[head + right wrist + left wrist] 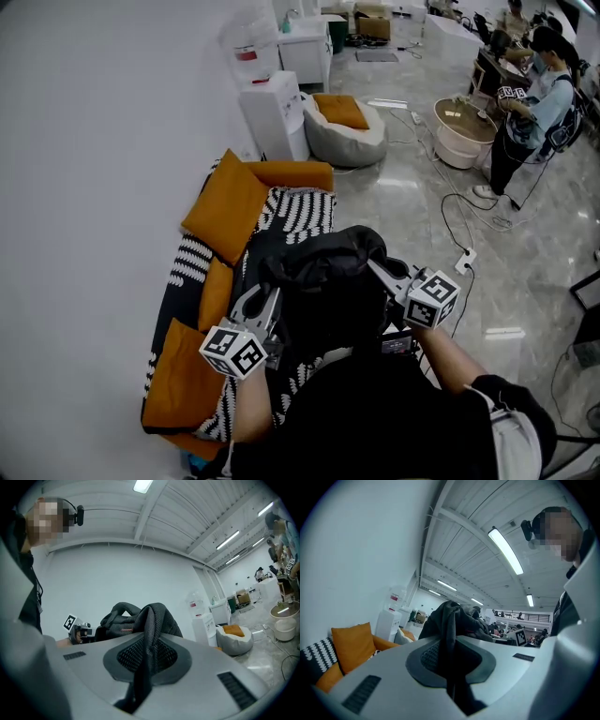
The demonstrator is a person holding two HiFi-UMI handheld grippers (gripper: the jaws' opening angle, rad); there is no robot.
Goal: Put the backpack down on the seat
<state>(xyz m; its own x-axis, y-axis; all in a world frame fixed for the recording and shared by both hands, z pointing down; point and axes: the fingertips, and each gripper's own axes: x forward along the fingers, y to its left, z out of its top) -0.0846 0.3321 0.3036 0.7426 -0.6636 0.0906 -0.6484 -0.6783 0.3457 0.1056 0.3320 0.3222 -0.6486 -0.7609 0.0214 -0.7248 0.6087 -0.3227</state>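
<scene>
I hold a black backpack [328, 286] in the air between both grippers, over the near part of a sofa seat [302, 212] with a black-and-white patterned cover. My left gripper [265, 303] is shut on a black shoulder strap [449, 632] at the bag's left side. On the bag's right side, my right gripper [387, 275] is shut on a mesh strap [151, 623]. In each gripper view the strap runs up from the closed jaws to the bunched bag [123, 618]. The bag hides the seat right below it.
Orange cushions [227, 206] lean along the sofa's back by the white wall. Beyond the sofa stand a water dispenser [273, 114] and a grey bean bag [347, 129]. Cables [457, 214] lie on the glossy floor at right, near a round white table [466, 131] and a standing person [536, 105].
</scene>
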